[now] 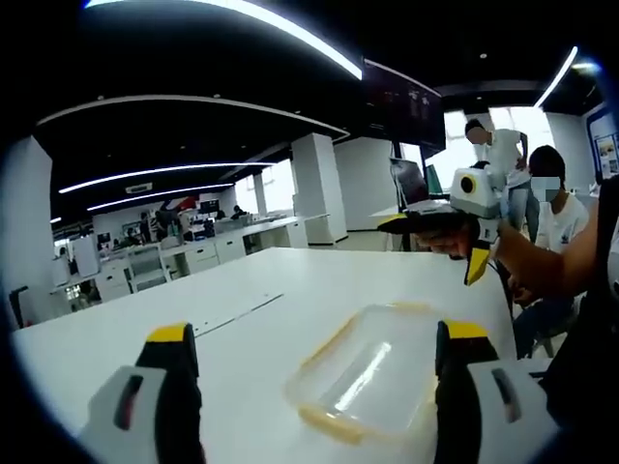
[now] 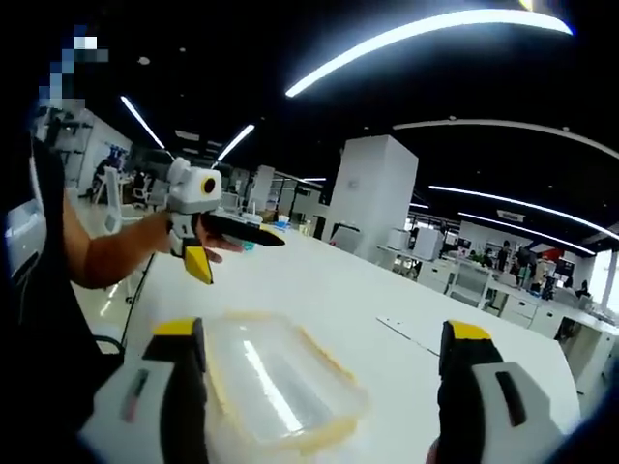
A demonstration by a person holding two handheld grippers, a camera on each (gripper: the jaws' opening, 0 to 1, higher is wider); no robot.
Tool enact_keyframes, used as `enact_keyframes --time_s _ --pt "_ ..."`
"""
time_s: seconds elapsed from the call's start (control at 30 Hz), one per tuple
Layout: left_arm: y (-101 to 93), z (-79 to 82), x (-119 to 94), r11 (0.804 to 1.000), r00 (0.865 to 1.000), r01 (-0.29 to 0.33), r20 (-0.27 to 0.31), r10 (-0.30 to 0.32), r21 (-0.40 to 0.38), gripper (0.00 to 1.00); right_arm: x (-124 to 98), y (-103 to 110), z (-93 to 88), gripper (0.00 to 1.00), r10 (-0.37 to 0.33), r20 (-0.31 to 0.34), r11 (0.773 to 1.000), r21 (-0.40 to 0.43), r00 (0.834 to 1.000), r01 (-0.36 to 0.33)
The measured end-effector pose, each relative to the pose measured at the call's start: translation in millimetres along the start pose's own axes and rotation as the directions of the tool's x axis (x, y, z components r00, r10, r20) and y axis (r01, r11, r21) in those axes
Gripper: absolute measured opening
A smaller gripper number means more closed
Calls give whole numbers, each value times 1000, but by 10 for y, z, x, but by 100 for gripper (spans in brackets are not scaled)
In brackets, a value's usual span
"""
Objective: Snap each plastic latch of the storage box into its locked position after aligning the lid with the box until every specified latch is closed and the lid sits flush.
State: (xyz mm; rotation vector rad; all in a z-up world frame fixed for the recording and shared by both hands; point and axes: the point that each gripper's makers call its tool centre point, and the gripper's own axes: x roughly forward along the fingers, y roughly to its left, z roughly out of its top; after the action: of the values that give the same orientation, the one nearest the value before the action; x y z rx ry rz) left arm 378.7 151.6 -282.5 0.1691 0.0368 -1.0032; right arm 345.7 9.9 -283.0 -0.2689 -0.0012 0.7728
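**Left gripper view: box sits close, claws not on it yet**

My left claw [image 1: 314,387] is wide apart, holding nothing. The clear storage box [image 1: 372,379] lies just ahead on the white table [image 1: 251,290]. My right claw [image 2: 319,387] is wide apart too. I should go down slowly, find a latch, and press it flat.

The storage box [image 1: 372,382] is clear plastic with a pale yellow rim, lying on a plain white table [image 1: 290,290]. The left gripper [image 1: 314,372] has black fingers [image 1: 172,372] tipped yellow, on white-grey bodies; the right gripper [image 2: 324,372] has the same colours. Far pillars are white, the ceiling black with white light strips.
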Motion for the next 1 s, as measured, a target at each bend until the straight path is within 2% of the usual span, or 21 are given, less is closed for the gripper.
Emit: enact_keyframes --time_s 0.27,0.33,0.4,0.53,0.77,1.0 --pt "39 -23 -29 1000 1000 -13 20 14 -26 100 -20 13 -47 100 -13 9 999 30 1000 12" --pt "33 -27 -28 999 1000 -15 25 16 -42 100 -31 30 -43 100 -12 14 999 40 1000 11" --pt "14 -17 -21 996 998 -8 59 13 -92 100 -38 39 -45 100 -16 18 999 47 1000 15" --pt "-2 -127 -8 997 1000 -22 15 23 -76 100 -42 44 -83 100 -32 17 998 52 999 31" --pt "15 -129 -43 994 998 -43 45 48 -104 100 -33 101 -146 100 -30 20 997 76 999 29" --pt "-41 -296 -6 993 999 -45 22 48 -114 100 14 177 -270 100 -24 10 995 94 1000 23"
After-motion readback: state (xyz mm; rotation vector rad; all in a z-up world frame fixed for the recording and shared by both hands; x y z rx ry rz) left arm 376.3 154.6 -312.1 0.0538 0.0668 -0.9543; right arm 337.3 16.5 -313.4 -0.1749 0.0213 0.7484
